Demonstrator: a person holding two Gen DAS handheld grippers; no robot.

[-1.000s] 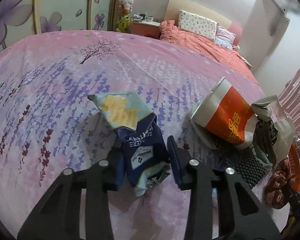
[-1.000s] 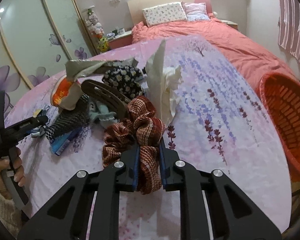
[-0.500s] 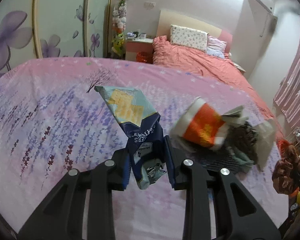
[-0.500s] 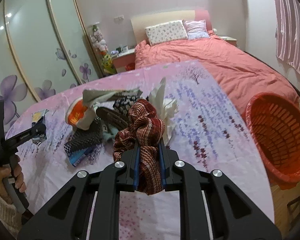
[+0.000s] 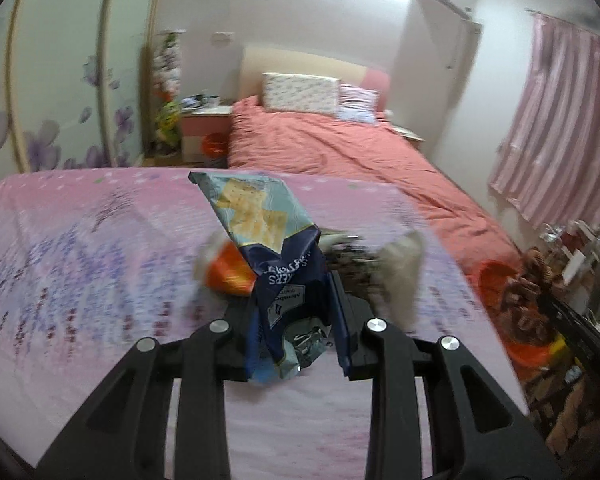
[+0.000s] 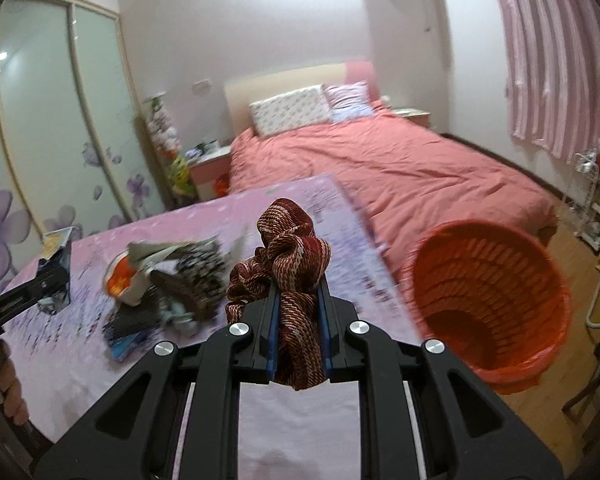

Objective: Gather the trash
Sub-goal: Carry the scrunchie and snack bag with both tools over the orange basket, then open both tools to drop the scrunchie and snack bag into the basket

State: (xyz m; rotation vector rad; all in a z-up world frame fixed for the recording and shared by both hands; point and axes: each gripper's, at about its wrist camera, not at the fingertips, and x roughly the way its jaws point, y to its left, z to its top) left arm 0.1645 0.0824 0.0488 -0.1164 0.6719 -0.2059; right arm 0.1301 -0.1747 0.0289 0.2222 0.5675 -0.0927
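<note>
Left gripper (image 5: 296, 320) clamped on crumpled blue cracker wrapper (image 5: 268, 240), right gripper (image 6: 298, 320) on maroon woven cloth (image 6: 290, 256).

A bed (image 6: 384, 164) with a coral cover stood against the white wall, pink striped curtains (image 6: 556, 60) hanging right.

A home bedroom: bed (image 6: 400, 160) with pillows (image 6: 290, 114), floral wardrobe doors (image 6: 60, 128), striped curtains (image 6: 556, 56).
</note>
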